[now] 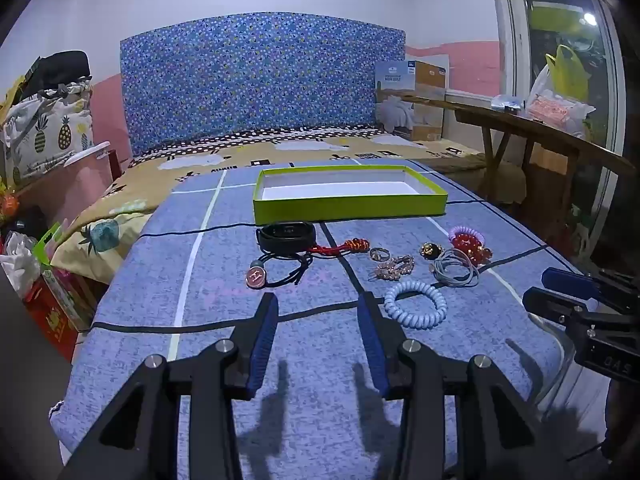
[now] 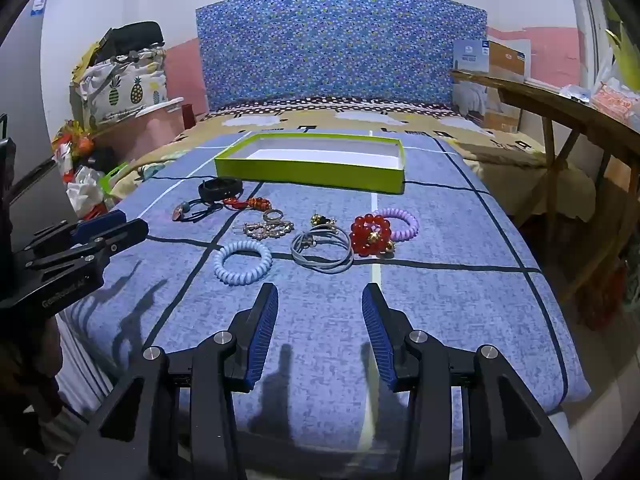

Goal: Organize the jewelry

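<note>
Jewelry lies spread on a blue checked cloth [image 1: 240, 312] in front of an empty lime-green box [image 1: 348, 194] [image 2: 310, 170]. I see a black band [image 1: 286, 234], a pink round pendant on a dark cord [image 1: 256, 276], a red knotted cord [image 1: 344, 247], a sparkly clip [image 2: 264, 230], a pale blue coil bracelet [image 1: 416, 304] [image 2: 242, 261], grey hair ties [image 2: 322, 250], a red bead bracelet [image 2: 370, 234] and a purple coil tie [image 2: 400, 222]. My left gripper [image 1: 318, 304] is open, just short of the pendant. My right gripper [image 2: 320, 294] is open, near the grey ties.
The cloth covers a bed with a blue patterned headboard [image 1: 260, 80]. A wooden bench [image 1: 532, 128] with bags stands along the right. Bags and boxes are piled on the left [image 1: 44, 132]. The near part of the cloth holds only the grippers' shadows.
</note>
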A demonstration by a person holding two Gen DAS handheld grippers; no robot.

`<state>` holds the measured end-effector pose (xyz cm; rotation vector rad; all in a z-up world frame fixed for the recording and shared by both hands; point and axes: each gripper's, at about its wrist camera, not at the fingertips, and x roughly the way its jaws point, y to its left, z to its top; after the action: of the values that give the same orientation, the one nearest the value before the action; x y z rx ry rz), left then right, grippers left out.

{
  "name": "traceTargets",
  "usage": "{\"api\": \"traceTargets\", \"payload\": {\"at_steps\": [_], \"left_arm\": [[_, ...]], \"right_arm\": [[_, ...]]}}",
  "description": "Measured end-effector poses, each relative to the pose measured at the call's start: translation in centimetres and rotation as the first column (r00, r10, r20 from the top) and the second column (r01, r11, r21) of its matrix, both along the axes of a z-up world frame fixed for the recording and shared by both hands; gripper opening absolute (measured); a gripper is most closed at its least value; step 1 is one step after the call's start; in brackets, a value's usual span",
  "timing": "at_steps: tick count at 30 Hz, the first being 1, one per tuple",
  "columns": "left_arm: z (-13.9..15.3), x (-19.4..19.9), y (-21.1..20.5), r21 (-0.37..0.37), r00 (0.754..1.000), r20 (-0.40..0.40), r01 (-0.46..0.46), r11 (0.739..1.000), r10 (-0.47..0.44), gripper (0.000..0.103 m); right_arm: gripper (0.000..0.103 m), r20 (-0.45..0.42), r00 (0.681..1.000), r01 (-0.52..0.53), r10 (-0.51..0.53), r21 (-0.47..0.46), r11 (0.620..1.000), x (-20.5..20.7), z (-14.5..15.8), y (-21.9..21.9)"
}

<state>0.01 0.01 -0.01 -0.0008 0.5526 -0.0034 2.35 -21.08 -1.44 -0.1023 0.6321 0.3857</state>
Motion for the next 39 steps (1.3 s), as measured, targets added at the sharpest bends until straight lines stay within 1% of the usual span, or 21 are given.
{"api": "traceTargets", "payload": {"at_steps": [11, 16, 39], "left_arm": [[0.36, -0.12, 0.1, -0.008, 1.0, 0.007, -0.011, 1.0, 0.011, 0.043], [-0.03, -0.04, 0.38, -0.019, 1.0, 0.005, -0.007, 1.0, 0.007, 0.043], [-0.07, 0.11, -0.04, -0.036, 1.0, -0.004, 0.011, 0.999, -0.011, 0.043]], "right_arm": [[0.045, 0.001, 1.0, 0.001, -0.001, -0.002, 1.0, 0.05, -0.03, 0.05], [0.045, 0.002, 1.0, 0.0, 0.0, -0.004, 1.0, 0.07, -0.03, 0.14], [0.045, 0.001, 1.0, -0.001, 0.001, -0.005, 1.0, 0.21, -0.03, 0.24]]}}
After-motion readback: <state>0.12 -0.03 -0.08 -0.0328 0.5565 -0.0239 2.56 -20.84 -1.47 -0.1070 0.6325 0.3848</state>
